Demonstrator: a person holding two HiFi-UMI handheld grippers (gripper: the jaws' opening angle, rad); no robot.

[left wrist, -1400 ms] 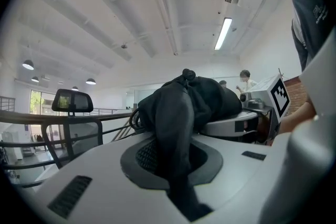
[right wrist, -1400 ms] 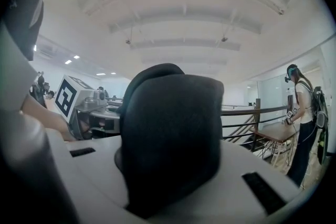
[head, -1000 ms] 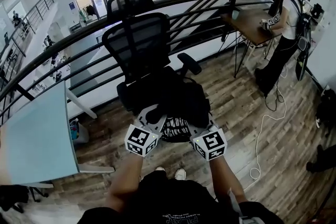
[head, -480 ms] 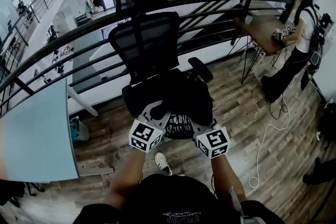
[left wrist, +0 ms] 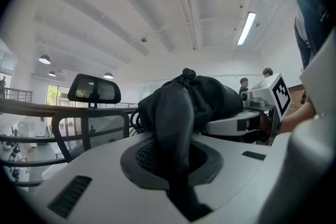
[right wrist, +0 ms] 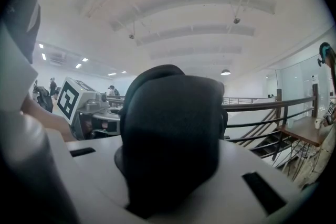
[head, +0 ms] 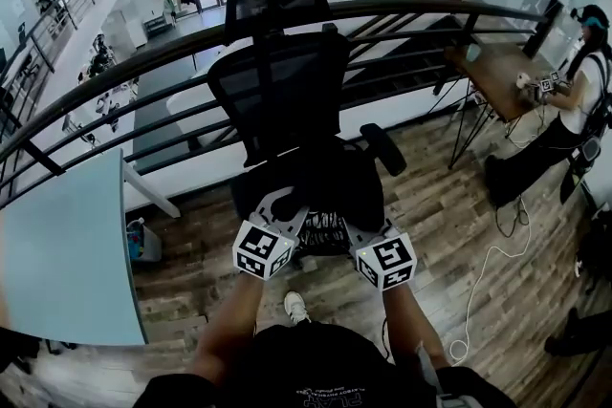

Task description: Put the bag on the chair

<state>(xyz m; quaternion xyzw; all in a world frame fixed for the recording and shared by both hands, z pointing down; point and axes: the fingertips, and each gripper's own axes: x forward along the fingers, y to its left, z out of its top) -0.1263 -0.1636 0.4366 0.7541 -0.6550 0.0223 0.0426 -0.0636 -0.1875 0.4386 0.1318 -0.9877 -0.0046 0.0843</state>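
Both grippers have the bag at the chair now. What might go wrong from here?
1. The left gripper and right gripper each pinch only an edge of the bag; it may slip out early.
2. The bag looks near the front of the chair seat; released there, it might slide off.

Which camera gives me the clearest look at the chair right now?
The head view: the chair shows headrest, mesh back and an armrest, just beyond the held bag. The left gripper view catches only its headrest and upper back, left of the bag. In the right gripper view the bag fills the middle; no chair shows.
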